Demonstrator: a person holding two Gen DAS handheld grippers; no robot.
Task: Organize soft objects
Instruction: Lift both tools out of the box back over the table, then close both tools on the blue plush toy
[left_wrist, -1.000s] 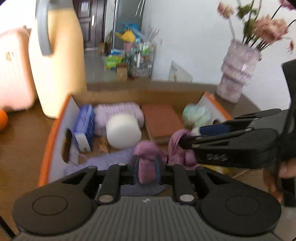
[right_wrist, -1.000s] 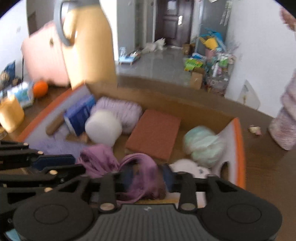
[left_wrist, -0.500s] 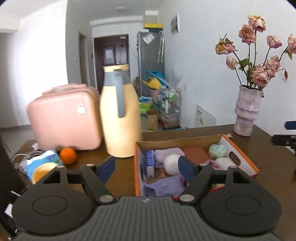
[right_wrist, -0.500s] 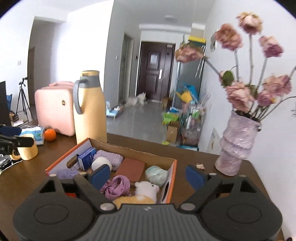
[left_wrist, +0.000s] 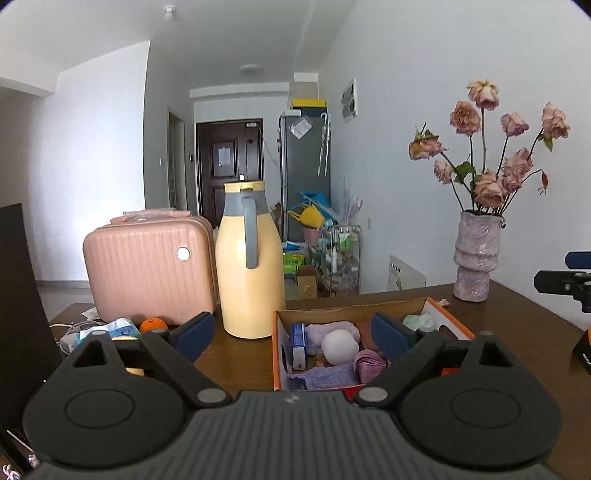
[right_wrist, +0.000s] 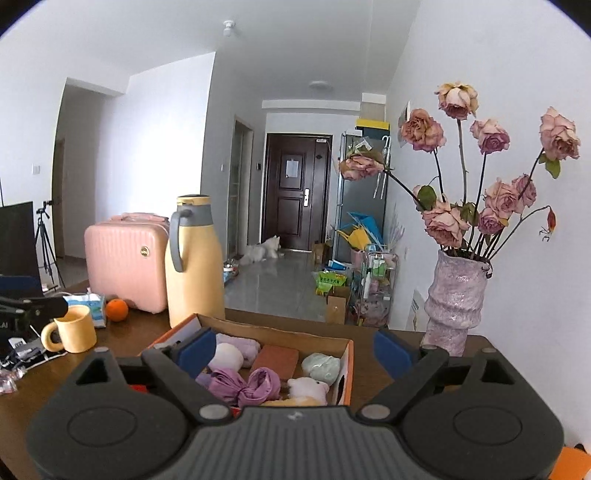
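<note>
Seemingly most of the sorting is done: the orange-edged cardboard box (right_wrist: 341, 363) on the dark wooden desk (left_wrist: 240, 354) already holds the soft things. In it lie a knotted mauve cloth bundle (right_wrist: 243, 386), a white round foam ball (left_wrist: 340, 347), a fluffy lilac towel roll (left_wrist: 334, 328), a pale mint fabric wad (right_wrist: 320, 367), a flat rust-brown pad (right_wrist: 277, 360), a small white-and-tan plush toy (right_wrist: 306, 389), a spread lavender washcloth (left_wrist: 317, 378) and a blue-and-white packet (left_wrist: 297, 343) standing at the box's left wall.

Both tools are held back and above the box, with nothing between their tips. The left gripper (left_wrist: 293, 332) has its blue-padded fingers (left_wrist: 194, 330) spread wide apart, and so does the right gripper (right_wrist: 293, 347), its fingers (right_wrist: 389, 352) released and bare.

What is left is hard to judge. No loose soft item shows on the desk beside the box, so I take the job as at or near its end, perhaps needing only some tidying inside the box.

As for writing, little can be read. The pink ribbed hard-shell case (left_wrist: 147, 269) bears a round metal badge whose mark is too small to make out. The blue-and-white packet has print, but it is illegible. A black object at the right view's left edge shows pale letters, apparently "LAI", cut off. The tall cream-yellow thermos jug (left_wrist: 249, 266) shows no label.
</note>
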